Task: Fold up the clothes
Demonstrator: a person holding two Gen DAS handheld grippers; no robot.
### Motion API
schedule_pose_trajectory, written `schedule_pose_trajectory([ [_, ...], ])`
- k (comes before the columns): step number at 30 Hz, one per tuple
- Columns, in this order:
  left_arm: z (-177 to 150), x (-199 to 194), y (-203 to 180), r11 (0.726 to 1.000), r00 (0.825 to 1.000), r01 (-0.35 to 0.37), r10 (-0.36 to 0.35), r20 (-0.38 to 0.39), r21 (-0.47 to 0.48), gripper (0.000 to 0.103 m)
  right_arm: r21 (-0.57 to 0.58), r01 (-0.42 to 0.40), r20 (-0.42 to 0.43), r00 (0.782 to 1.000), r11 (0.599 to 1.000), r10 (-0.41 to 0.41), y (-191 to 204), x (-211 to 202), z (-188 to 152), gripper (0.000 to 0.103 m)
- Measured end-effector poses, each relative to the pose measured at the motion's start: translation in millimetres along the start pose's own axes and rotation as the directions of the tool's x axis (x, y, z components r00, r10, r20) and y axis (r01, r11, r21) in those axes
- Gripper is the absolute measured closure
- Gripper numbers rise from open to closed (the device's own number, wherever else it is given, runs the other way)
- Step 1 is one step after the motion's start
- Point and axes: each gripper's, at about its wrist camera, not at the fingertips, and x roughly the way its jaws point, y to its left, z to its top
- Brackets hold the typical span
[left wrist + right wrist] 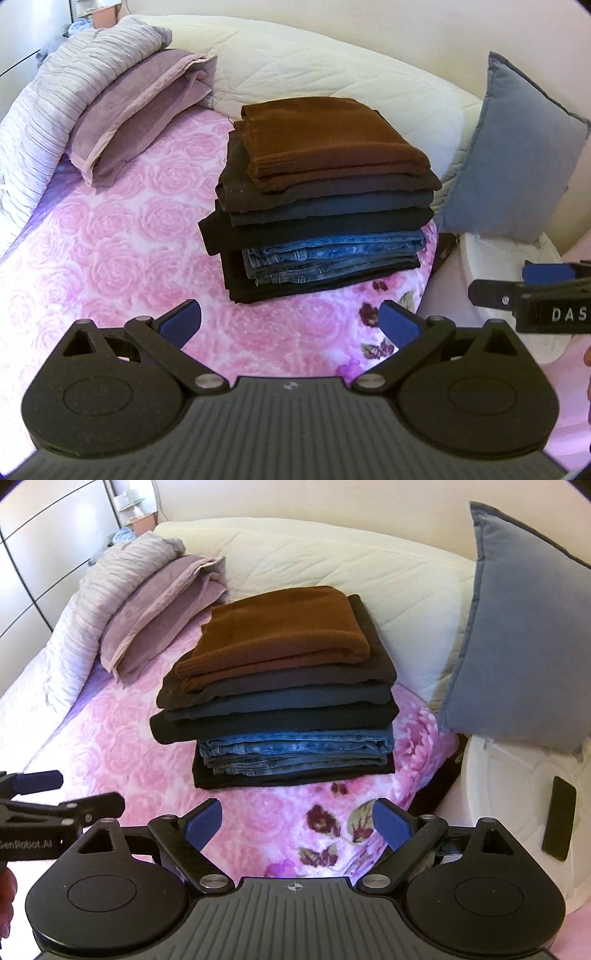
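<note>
Your left gripper [290, 325] hangs over the pink rose-patterned bedspread [110, 258], blue-padded fingers spread wide, nothing between them. Your right gripper [295, 825] is the same — wide apart, holding nothing.

No container in view; the only thing holding anything is the bed. The tall stack of folded clothes [317, 206] sits on the bedspread ahead of both grippers, clear of both. Rust-brown knit sweater [325, 136] on top, dark folded pieces under it, folded blue jeans [332, 254] near the bottom, a black piece lowest.

Edges: the stack sits near the bed's right edge, its back close to the cream quilted headboard cushion [314, 70]. Open bedspread lies left of the stack and between stack and grippers. The mauve pillow [133, 110] and the pale striped folded duvet [55, 92] take the far left. A grey-blue square cushion [524, 627] stands right of the stack above a white rounded surface [498, 794], with a flat black rectangular object [559, 818] on it — cannot tell what.

Each gripper shows only partly at the other view's edge; items on the far shelf are too small to make out.
</note>
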Motion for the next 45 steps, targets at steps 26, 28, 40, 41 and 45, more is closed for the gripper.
schedule_pose_trajectory([
  [26, -3.8, 17.5, -23.9, 0.998, 0.997, -0.053, 0.052, -0.053, -0.02, 0.006, -0.029, -0.037, -0.025, 0.999, 0.999, 0.037, -17.4, 5.4, 3.2, 0.012],
  [28, -3.4, 17.7, -24.8, 0.998, 0.997, -0.063, 0.063, -0.049, -0.016, 0.006, -0.027, -0.038, -0.024, 0.999, 0.999, 0.037, -18.3, 4.8, 3.5, 0.012],
  [40, -2.7, 18.9, -27.1, 0.994, 0.994, -0.105, 0.104, -0.027, -0.013, 0.006, -0.025, -0.036, -0.022, 0.999, 0.999, 0.036, -18.1, 4.3, 1.2, 0.012],
  [41, -2.9, 18.9, -26.8, 0.994, 0.994, -0.104, 0.103, -0.027, -0.017, 0.006, -0.024, -0.036, -0.023, 0.999, 0.999, 0.036, -18.2, 4.6, 1.4, 0.012],
  [45, -3.7, 19.2, -24.9, 0.994, 0.994, -0.105, 0.105, -0.025, -0.032, 0.009, -0.025, -0.038, -0.024, 0.999, 0.999, 0.037, -18.1, 5.4, 1.5, 0.012],
])
